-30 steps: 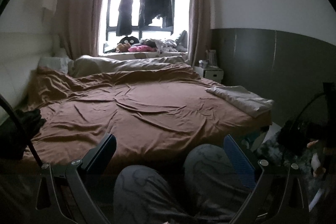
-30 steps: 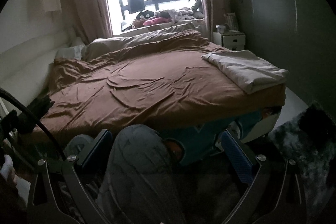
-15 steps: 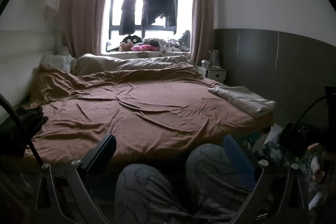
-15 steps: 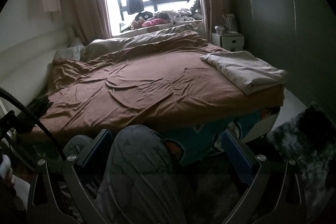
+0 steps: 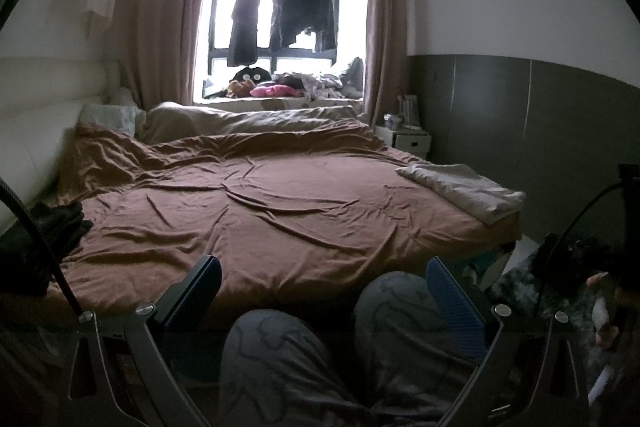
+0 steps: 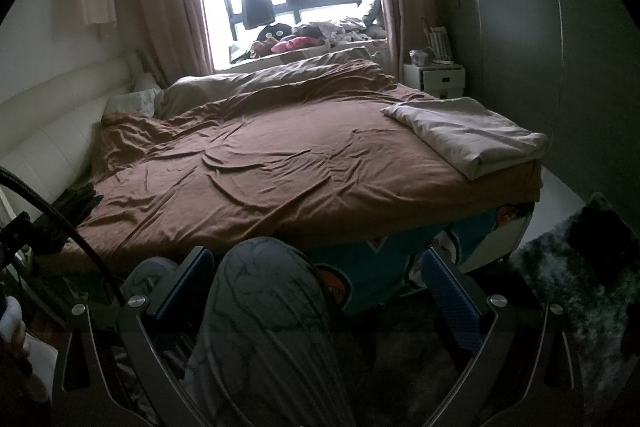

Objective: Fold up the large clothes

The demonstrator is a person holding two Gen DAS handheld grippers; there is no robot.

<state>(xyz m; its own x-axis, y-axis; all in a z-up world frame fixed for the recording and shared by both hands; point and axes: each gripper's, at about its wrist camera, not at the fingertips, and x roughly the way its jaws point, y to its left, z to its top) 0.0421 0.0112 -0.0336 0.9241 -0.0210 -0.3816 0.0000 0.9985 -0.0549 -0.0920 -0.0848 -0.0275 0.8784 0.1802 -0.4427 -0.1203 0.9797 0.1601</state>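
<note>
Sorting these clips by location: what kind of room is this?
A home bedroom: a large bed with a brown cover, a white nightstand beside it, and dark clothes hanging at the curtained window.

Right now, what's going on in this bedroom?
A person sits facing the bed, holding a gripper in each hand. The left gripper and right gripper both hover above their knees, jaws open and holding nothing. A folded pale cloth lies on the bed's corner, a dark garment at the opposite edge. No folding underway.
</note>
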